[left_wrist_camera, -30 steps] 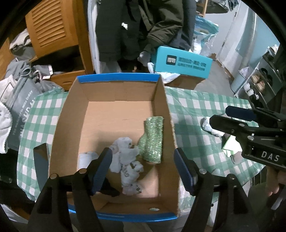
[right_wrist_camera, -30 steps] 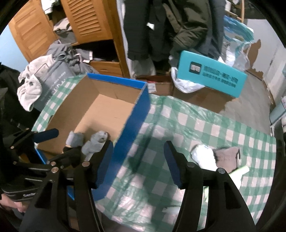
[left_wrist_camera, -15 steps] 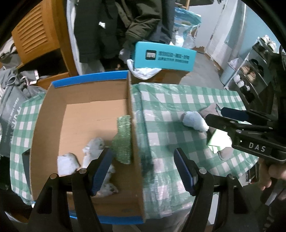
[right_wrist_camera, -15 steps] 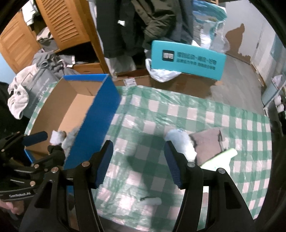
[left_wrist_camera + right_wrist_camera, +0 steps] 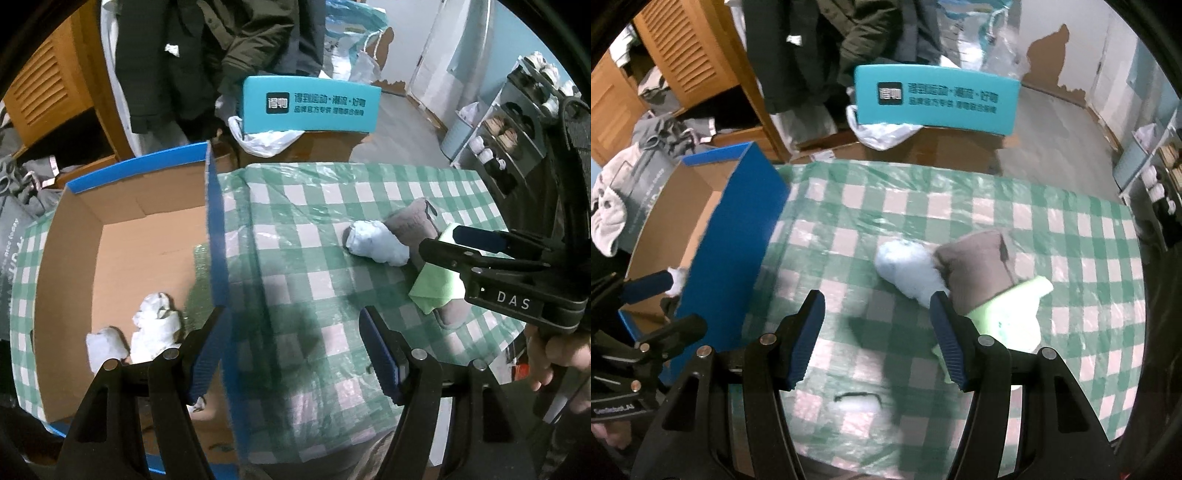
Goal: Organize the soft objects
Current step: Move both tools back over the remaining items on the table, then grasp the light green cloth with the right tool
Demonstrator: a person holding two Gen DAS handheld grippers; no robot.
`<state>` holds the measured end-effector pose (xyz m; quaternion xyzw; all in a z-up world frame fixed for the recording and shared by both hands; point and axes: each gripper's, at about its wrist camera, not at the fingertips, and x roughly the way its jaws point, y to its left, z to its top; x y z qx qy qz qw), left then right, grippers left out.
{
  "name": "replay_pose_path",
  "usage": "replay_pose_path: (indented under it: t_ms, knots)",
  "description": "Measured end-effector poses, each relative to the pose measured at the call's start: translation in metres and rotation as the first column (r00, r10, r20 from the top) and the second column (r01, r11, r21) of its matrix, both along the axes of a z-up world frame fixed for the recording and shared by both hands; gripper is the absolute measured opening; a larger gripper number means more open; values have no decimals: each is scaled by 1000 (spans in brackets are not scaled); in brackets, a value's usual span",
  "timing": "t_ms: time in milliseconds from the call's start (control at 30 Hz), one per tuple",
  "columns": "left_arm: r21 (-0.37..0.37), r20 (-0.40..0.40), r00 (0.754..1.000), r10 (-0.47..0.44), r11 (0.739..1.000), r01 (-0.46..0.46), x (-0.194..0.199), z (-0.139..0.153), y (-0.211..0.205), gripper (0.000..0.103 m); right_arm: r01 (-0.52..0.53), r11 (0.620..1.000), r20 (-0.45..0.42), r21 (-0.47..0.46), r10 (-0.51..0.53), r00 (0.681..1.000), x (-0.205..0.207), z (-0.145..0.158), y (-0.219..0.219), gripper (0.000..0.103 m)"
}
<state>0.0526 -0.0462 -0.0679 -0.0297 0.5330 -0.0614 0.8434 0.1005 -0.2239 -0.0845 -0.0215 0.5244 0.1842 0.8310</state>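
A blue-rimmed cardboard box (image 5: 214, 206) (image 5: 731, 229) stands on the left of the green checked tablecloth (image 5: 303, 236). Inside it lie white socks (image 5: 155, 325) and a green sparkly cloth (image 5: 197, 280). On the cloth to the right lie a pale blue sock bundle (image 5: 376, 242) (image 5: 908, 269), a grey-brown cloth (image 5: 412, 223) (image 5: 975, 269) and a light green cloth (image 5: 437, 286) (image 5: 1012, 314). My left gripper (image 5: 295, 347) is open over the box's right wall and bare tablecloth. My right gripper (image 5: 877, 332) (image 5: 439, 240) is open, empty, just short of the pale blue bundle.
Beyond the table stand a teal box (image 5: 934, 99) on brown cartons, hanging dark coats (image 5: 221, 48) and a wooden louvred cabinet (image 5: 687, 59). Grey clothes (image 5: 646, 147) are piled at the left. A shoe rack (image 5: 517, 122) stands at the right. A hand (image 5: 554, 354) holds the right gripper.
Both grippers have swept rightward from over the box toward the cloths on the table. The box has slid left in both views; the pale blue bundle is now near the right gripper's fingers.
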Motion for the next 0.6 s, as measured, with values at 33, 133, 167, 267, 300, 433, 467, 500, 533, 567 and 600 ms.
replay_pose_path:
  t_ms: [33,133,167,267,300,433,467,500,533,567,600]
  knots:
    - [0,-1,1000,-4,1000,4,1,-1,-3,73,11,1000,-2,-4,-11,1000,1,-2,-5,59]
    - [3,-5,1000,-17,1000,18,6,-4,-13,73,40,999,-12,-11,-40,999,6,-8,-17,59]
    - [4,-6,1000,-21,1000,21,7,-6,-15,73,49,999,-15,-13,-49,999,7,-9,-21,59]
    - [2,-7,1000,-26,1000,26,12,-9,-23,73,90,995,-23,-34,-91,996,11,-18,-35,59]
    - [1,-8,1000,-28,1000,28,13,-10,-25,73,107,993,-25,-39,-108,994,13,-21,-40,59]
    - [4,-17,999,-37,999,37,21,-15,-33,73,143,988,-59,-57,-146,988,20,-38,-54,59]
    - [2,-18,999,-39,999,39,23,-16,-35,73,147,987,-64,-59,-150,987,22,-41,-56,59]
    - [-1,-21,999,-41,999,41,25,-18,-37,73,150,987,-69,-59,-154,986,23,-43,-58,59]
    - [-2,-24,999,-43,999,43,27,-20,-39,73,154,986,-73,-61,-159,985,24,-46,-61,59]
    - [-3,-26,999,-44,999,44,29,-21,-40,73,156,986,-75,-62,-161,984,25,-48,-61,59]
    - [-3,-28,999,-45,999,45,30,-23,-41,73,156,986,-78,-62,-161,984,26,-50,-62,59]
